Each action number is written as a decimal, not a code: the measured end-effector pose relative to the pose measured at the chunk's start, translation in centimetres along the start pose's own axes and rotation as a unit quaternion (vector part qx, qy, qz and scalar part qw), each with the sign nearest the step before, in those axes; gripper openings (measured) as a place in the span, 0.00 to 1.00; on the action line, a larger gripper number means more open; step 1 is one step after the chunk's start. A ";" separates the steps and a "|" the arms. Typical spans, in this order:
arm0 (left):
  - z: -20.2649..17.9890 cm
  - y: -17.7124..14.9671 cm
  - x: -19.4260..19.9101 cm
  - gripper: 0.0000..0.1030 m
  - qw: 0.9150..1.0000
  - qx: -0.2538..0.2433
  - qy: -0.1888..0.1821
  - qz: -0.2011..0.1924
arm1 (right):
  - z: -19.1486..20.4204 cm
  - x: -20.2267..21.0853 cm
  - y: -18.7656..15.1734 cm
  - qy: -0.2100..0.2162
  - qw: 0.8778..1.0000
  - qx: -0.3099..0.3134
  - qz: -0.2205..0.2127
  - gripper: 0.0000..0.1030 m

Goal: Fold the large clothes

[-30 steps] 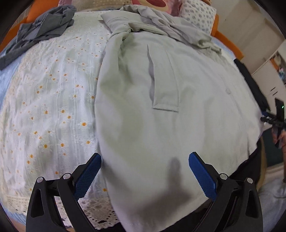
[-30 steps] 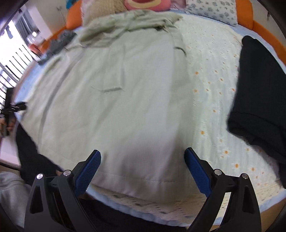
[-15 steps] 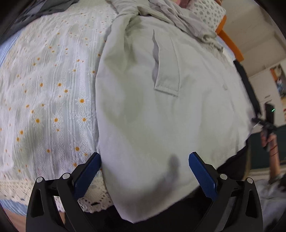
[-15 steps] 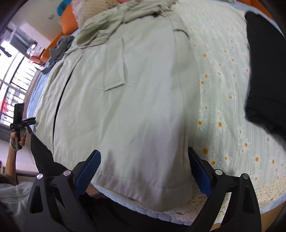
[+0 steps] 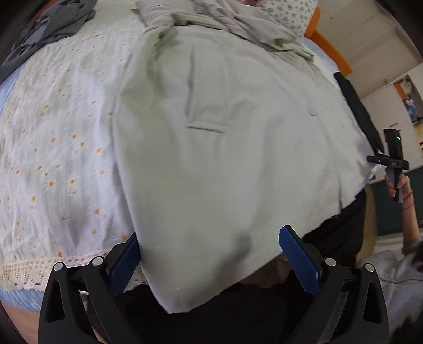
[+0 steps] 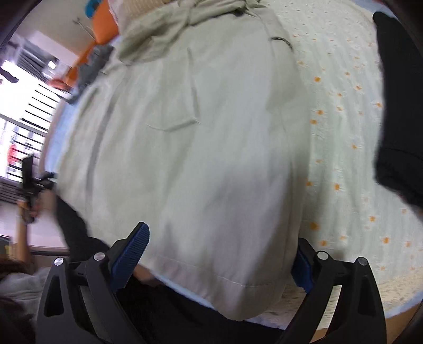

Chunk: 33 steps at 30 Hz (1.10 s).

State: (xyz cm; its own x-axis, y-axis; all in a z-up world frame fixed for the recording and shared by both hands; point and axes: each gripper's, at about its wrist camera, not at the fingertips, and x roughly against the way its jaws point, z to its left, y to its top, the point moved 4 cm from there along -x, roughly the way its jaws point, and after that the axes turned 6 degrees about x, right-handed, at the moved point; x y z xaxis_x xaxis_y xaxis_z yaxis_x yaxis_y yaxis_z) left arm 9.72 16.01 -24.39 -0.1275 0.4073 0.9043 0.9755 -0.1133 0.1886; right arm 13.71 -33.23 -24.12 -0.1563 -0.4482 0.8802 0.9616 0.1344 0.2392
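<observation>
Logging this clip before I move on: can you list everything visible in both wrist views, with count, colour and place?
Coat: 1, pale green, spread over the bed, hem hanging off the near edge.
Bedspread: 1, white with orange daisies and a lace border, under the coat.
Grey garment: 1, dark grey, crumpled at the bed's far left corner.
Black garment: 1, black, on the bed to the right of the coat.
Patterned pillow: 1, white with a small print, at the head of the bed.
Bed frame: 1, orange, around the mattress.
Left gripper: 1, black with blue pads, open around the coat's hem corner.
Right gripper: 1, black with blue pads, open around the other hem corner.
</observation>
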 end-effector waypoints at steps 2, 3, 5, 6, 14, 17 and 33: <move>-0.1 0.5 -0.4 0.96 1.000 0.007 -0.005 0.010 | -0.4 -0.1 0.1 0.004 1.000 -0.006 0.007 0.91; 0.1 0.7 -1.0 0.96 1.000 0.012 0.012 0.020 | -0.7 -0.6 0.1 -0.016 1.000 -0.006 0.021 0.90; 0.8 0.7 -2.1 0.96 0.998 0.017 0.049 0.040 | -0.6 -1.2 0.2 -0.021 0.999 -0.004 0.028 0.91; 1.1 0.7 -2.5 0.96 0.997 0.017 0.066 0.049 | -0.2 -1.1 0.3 -0.029 0.999 0.001 0.028 0.91; 0.5 0.3 -2.3 0.96 0.992 0.005 0.124 0.039 | -0.6 -0.1 0.9 0.006 0.999 -0.029 0.012 0.90; -0.8 0.0 -2.3 0.96 0.994 0.003 0.097 0.042 | -1.0 -1.1 0.7 -0.007 0.999 -0.035 0.033 0.90; -1.4 0.9 -1.5 0.96 0.997 -0.002 0.078 0.016 | -0.6 1.3 1.0 -0.024 0.996 -0.038 0.083 0.58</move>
State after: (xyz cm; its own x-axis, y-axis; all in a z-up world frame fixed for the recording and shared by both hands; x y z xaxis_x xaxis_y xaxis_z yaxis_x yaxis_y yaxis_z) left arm 10.51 14.01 -25.06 -0.1221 0.2568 0.9587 0.9791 -0.1271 0.1587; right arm 14.58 -34.17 -23.00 -0.0028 -0.3821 0.9241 0.9892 0.1343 0.0585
